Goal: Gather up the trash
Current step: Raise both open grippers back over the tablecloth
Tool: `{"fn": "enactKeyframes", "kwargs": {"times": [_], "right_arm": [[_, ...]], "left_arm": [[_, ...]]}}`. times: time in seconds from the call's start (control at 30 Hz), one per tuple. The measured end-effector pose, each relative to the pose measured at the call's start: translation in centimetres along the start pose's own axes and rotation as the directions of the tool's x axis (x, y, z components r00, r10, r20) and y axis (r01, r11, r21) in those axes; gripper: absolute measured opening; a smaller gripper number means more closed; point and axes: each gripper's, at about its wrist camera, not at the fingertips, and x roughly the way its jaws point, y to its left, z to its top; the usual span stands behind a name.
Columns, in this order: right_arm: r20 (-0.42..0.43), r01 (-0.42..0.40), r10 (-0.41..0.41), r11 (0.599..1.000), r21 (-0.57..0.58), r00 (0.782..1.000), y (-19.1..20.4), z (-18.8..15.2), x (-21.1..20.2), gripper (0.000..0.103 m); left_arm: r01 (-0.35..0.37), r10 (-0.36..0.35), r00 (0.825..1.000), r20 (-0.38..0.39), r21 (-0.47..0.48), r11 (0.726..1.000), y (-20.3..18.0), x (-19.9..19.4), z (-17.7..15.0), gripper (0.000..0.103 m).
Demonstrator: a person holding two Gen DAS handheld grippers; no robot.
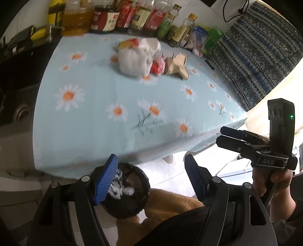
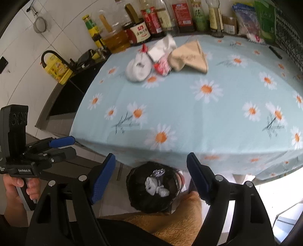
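On the daisy-print tablecloth [image 1: 106, 90] lies a small heap of trash at the far side: a white crumpled bag [image 1: 132, 62], a red wrapper [image 1: 158, 65] and a brown paper bag [image 1: 177, 65]. The right wrist view shows the same white bag [image 2: 139, 68], red wrapper [image 2: 162, 67] and brown bag [image 2: 189, 57]. Below the table's near edge stands a black-lined bin [image 1: 130, 200] [image 2: 144, 200] with white scraps inside. My left gripper [image 1: 150, 159] hovers open above the bin, empty. My right gripper [image 2: 151, 157] is open over the bin too, holding nothing.
Oil and sauce bottles [image 1: 132, 17] line the back of the table, with snack packets [image 2: 263, 19] at the right end. A dark sink [image 1: 17, 90] lies to the left, a patterned cloth [image 1: 251, 60] to the right. A black pen [image 1: 209, 64] lies near it.
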Motion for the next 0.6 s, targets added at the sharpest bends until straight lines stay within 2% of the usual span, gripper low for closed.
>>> {"fn": "enactKeyframes", "kwargs": {"times": [0.07, 0.13, 0.33, 0.4, 0.6], "right_arm": [[0.010, -0.003, 0.003, 1.000, 0.010, 1.000, -0.6, 0.9, -0.1, 0.079], [0.025, -0.001, 0.000, 1.000, 0.018, 1.000, -1.4, 1.8, -0.3, 0.089], [0.049, -0.004, 0.003, 1.000, 0.030, 0.999, -3.4, 4.5, -0.2, 0.096], [0.053, -0.002, 0.001, 1.000, 0.024, 0.999, -3.9, 5.5, -0.2, 0.098], [0.052, -0.005, 0.006, 1.000, -0.013, 0.999, -4.9, 8.5, 0.6, 0.098]], "left_arm": [[-0.011, 0.011, 1.000, 0.007, 0.005, 1.000, -0.3, 0.1, 1.2, 0.074], [-0.036, 0.036, 0.999, 0.023, 0.004, 0.999, -0.5, 0.2, 2.2, 0.087], [-0.044, 0.045, 0.998, 0.033, -0.019, 0.999, -0.5, 0.9, 5.0, 0.088], [-0.054, 0.055, 0.998, 0.032, -0.025, 0.998, -0.4, 1.4, 6.1, 0.094], [-0.073, 0.074, 0.997, 0.016, -0.017, 0.997, -0.6, 2.6, 8.8, 0.095]]}}
